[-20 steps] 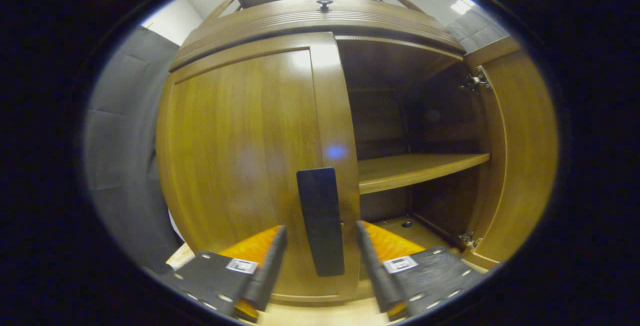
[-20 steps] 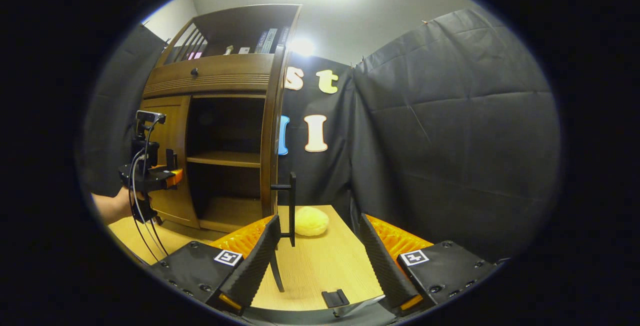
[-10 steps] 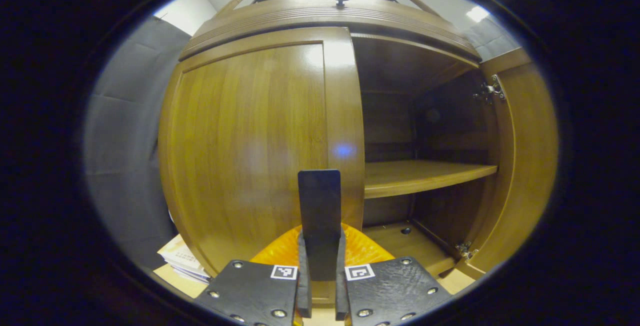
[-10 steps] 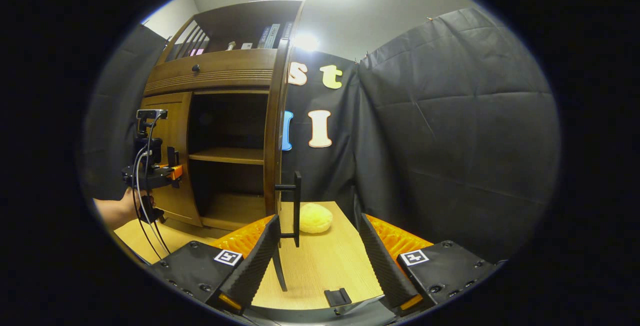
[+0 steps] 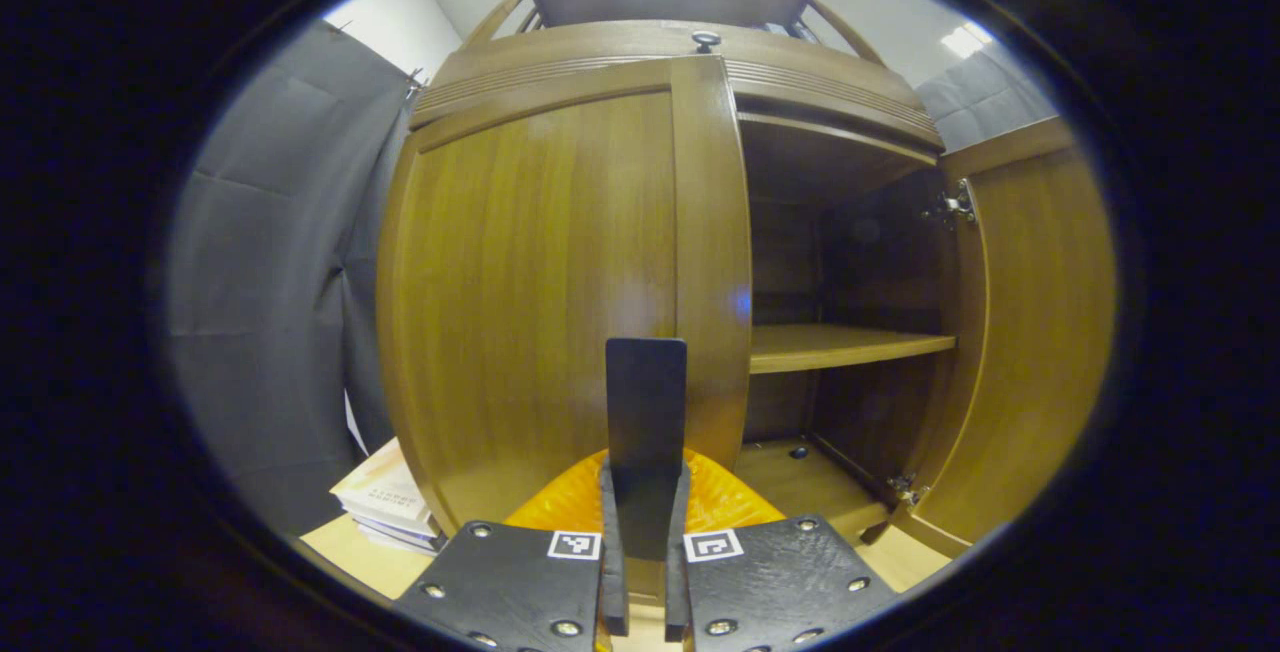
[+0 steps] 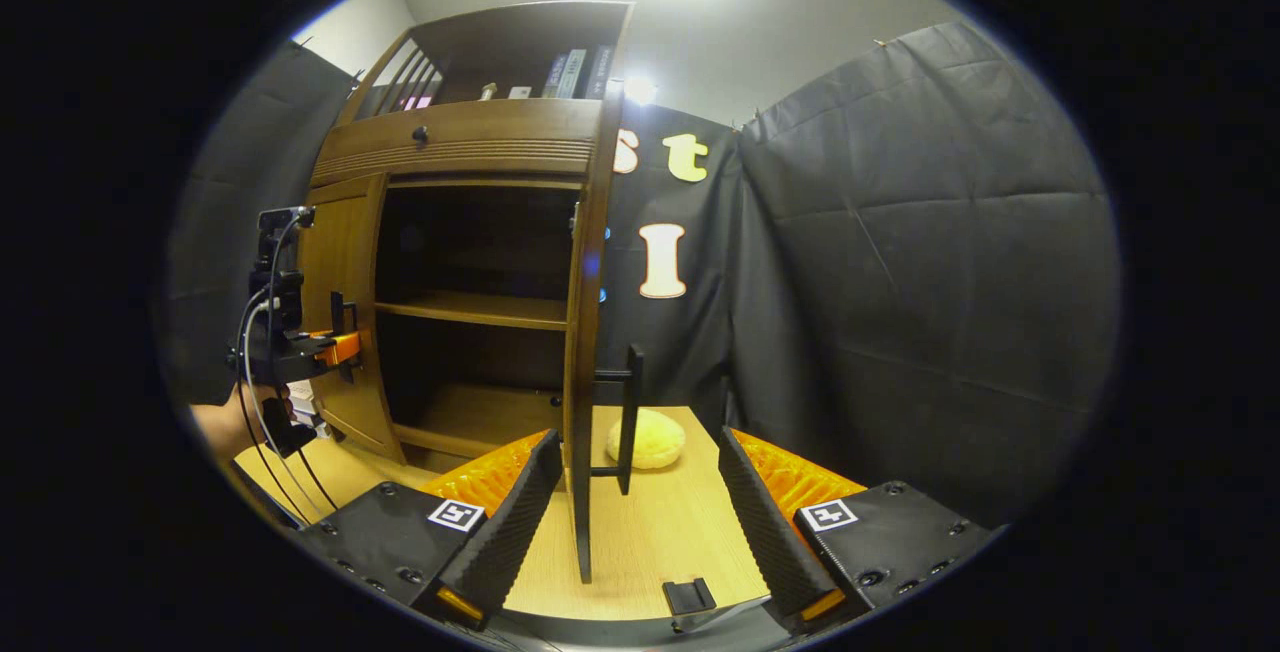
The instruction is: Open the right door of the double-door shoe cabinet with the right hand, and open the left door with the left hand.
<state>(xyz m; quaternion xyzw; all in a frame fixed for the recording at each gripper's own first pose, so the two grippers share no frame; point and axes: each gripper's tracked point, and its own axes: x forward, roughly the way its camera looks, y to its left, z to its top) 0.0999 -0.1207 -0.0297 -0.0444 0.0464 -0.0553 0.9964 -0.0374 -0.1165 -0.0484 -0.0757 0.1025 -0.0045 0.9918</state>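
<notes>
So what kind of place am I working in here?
Likely a staged recording booth, not a home: black cloth walls surround a wooden shoe cabinet standing on a light wood tabletop.

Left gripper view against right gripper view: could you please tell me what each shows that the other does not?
Left gripper view: the right door's inner face and hinge. Right gripper view: the open right hand-held gripper, the right door's handle, a yellow lump, top-shelf books. Both: the left hand-held gripper shut on the left door's handle, the inner shelf, the drawer knob.
</notes>
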